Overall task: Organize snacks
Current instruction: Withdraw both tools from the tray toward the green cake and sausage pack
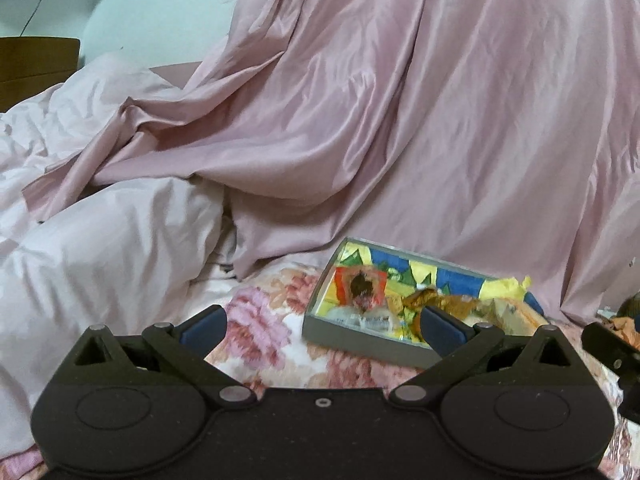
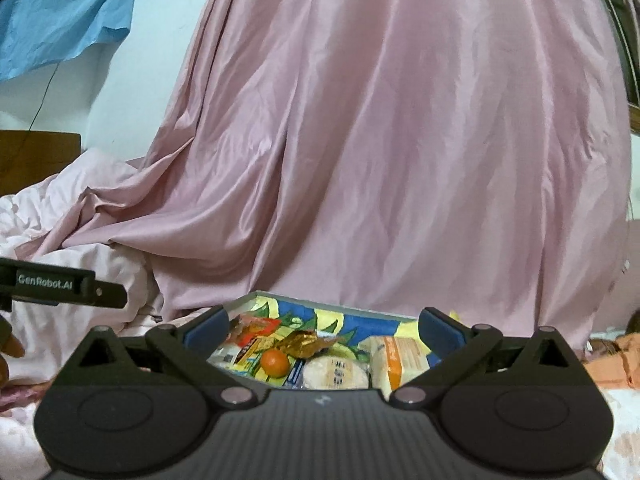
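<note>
Draping down from the top of both views, a pink sheet (image 2: 380, 140) is spilling in folds onto a bed, its hem lying just behind a tray (image 2: 256, 295) of snacks. Paler bedding (image 1: 100, 232) is bunching up to the left, and a floral cover (image 1: 260, 328) is spreading under the tray.

The tray, grey-walled with a lining of blue, yellow and green, is sitting on that cover. It is holding a round white pack (image 2: 336, 374), an orange-and-white pack (image 2: 394, 362) at its right, a gold wrapper (image 2: 302, 342) and a small orange fruit (image 2: 275, 363) near the middle.

The left gripper (image 1: 322, 326) is hovering left of the tray with its fingers spread wide and nothing between them. The right gripper (image 2: 323, 328) is hanging over the tray's near edge, its fingers likewise spread wide, gripping nothing. More orange wrappers (image 2: 616, 364) are lying off to the right, blurred.
</note>
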A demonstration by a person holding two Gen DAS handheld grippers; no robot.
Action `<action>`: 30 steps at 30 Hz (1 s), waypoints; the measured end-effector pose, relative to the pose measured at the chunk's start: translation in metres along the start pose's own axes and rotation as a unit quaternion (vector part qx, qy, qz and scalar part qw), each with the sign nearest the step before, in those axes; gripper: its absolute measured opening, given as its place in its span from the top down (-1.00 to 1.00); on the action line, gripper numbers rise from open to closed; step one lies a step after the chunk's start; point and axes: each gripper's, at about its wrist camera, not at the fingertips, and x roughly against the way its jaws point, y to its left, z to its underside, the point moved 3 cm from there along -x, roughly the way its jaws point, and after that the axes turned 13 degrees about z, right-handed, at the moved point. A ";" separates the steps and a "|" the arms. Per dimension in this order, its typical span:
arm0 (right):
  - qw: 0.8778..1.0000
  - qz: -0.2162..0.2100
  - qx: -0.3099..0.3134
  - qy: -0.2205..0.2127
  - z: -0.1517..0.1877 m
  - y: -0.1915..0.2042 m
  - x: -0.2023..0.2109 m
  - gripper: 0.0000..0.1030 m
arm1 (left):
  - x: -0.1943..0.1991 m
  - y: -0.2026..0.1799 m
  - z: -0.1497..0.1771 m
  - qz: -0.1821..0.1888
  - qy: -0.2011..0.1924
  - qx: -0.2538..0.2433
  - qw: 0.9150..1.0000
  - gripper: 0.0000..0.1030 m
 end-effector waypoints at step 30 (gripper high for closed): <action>0.997 0.011 -0.017 0.072 0.083 0.014 0.121 -1.00 | 0.100 0.019 0.112 -0.034 0.082 -0.047 0.995 -0.99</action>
